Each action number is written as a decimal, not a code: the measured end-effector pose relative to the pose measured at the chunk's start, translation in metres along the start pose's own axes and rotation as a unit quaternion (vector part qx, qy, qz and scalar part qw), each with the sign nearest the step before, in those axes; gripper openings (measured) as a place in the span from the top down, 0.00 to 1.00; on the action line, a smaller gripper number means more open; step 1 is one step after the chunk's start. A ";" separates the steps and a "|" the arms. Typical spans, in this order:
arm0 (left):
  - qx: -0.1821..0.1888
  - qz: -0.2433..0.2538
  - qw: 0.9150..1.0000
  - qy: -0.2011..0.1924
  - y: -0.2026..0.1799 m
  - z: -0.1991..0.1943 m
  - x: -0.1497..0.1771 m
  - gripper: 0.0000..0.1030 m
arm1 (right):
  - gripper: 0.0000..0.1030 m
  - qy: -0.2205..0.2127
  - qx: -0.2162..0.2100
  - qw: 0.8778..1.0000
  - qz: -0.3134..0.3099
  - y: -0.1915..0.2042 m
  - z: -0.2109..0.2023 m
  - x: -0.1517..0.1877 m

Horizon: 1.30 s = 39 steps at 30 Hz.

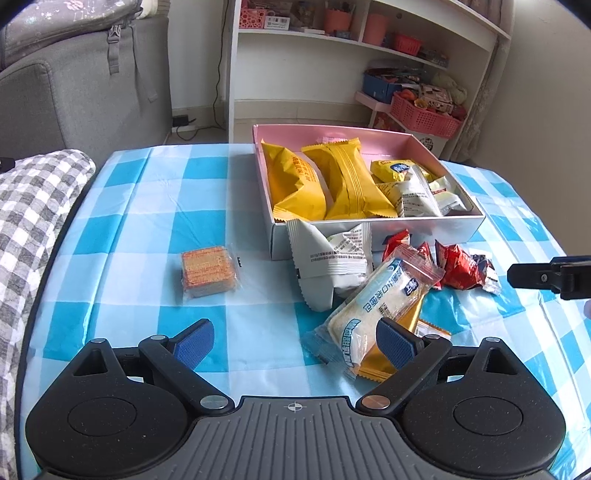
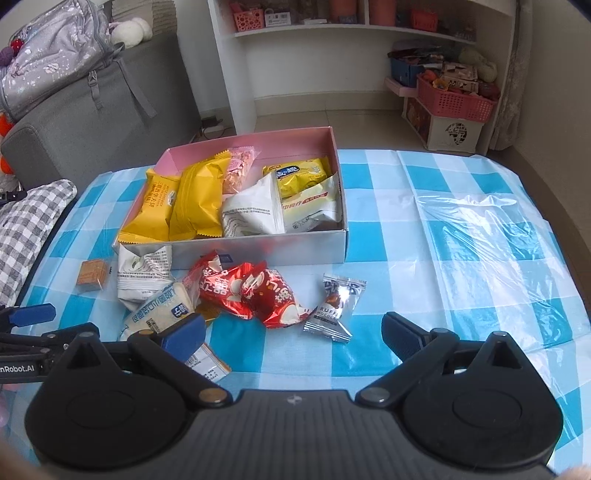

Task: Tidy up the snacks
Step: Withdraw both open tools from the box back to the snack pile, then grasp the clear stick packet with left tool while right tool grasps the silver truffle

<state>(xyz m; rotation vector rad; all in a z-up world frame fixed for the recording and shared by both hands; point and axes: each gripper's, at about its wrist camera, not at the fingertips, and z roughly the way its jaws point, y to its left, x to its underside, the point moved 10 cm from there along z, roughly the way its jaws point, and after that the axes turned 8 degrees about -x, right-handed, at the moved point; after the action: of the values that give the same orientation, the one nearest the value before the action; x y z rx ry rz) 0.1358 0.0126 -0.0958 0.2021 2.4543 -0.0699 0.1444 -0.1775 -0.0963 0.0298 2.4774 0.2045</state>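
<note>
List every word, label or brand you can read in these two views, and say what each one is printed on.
"nRobot.AI", cut off at the frame edge: on the left gripper body, seen from the right wrist.
"RUFF" over "CHOCOLA", partly hidden: on the silver chocolate wrapper.
Chinese characters on the yellow packets, red packets, white packets and bread packet: too small or blurred to read reliably.
Shelf labels: illegible.

Glossy plastic tablecloth (image 2: 461, 229) in blue checks; shiny red foil wrappers (image 2: 251, 291); a smooth card box (image 1: 369, 230), pink inside; matt yellow packets (image 1: 347, 184).
</note>
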 end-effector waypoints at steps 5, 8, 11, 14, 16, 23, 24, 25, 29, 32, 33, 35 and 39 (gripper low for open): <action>0.009 0.012 1.000 0.002 -0.005 0.007 0.000 0.08 | 0.01 0.016 0.020 1.000 -0.011 -0.016 0.009 0.005; 0.021 0.028 0.999 0.000 -0.014 0.011 -0.003 0.09 | 0.01 0.020 0.022 0.999 -0.019 -0.021 0.013 0.005; 0.037 0.043 0.998 0.000 -0.025 0.015 -0.005 0.14 | 0.01 0.027 0.013 0.999 -0.020 -0.025 0.019 0.005; 0.046 0.048 0.998 0.011 -0.032 0.024 -0.005 0.26 | 0.03 0.038 0.006 0.999 -0.007 -0.031 0.026 0.007; 0.049 0.049 0.997 0.021 -0.034 0.030 -0.004 0.34 | 0.06 0.046 0.004 0.999 -0.001 -0.035 0.031 0.009; 0.079 0.055 0.995 0.032 -0.048 0.042 -0.007 0.46 | 0.17 0.067 0.007 0.998 0.012 -0.043 0.045 0.013; 0.080 0.057 0.995 0.034 -0.050 0.043 -0.007 0.46 | 0.18 0.067 0.006 0.998 0.012 -0.043 0.046 0.013; 0.079 0.059 0.994 0.037 -0.052 0.045 -0.007 0.46 | 0.19 0.067 0.005 0.998 0.013 -0.044 0.048 0.012; 0.080 0.058 0.994 0.045 -0.053 0.050 -0.006 0.46 | 0.23 0.069 0.004 0.997 0.019 -0.046 0.054 0.011; 0.081 0.049 0.994 0.052 -0.051 0.052 -0.007 0.46 | 0.24 0.068 0.011 0.998 0.010 -0.045 0.057 0.011; 0.081 0.048 0.994 0.053 -0.051 0.052 -0.006 0.46 | 0.25 0.066 0.015 0.998 0.004 -0.044 0.058 0.010; 0.079 0.049 0.994 0.055 -0.051 0.052 -0.006 0.48 | 0.27 0.065 0.020 0.998 -0.006 -0.043 0.058 0.011; 0.075 0.053 0.994 0.062 -0.051 0.050 -0.004 0.58 | 0.47 0.063 0.014 0.998 -0.018 -0.039 0.054 0.009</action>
<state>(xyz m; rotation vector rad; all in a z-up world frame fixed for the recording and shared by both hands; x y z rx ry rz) 0.1620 -0.0434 -0.1322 0.4134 2.5580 -0.2023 0.1710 -0.2075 -0.1501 -0.0165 2.6034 0.1611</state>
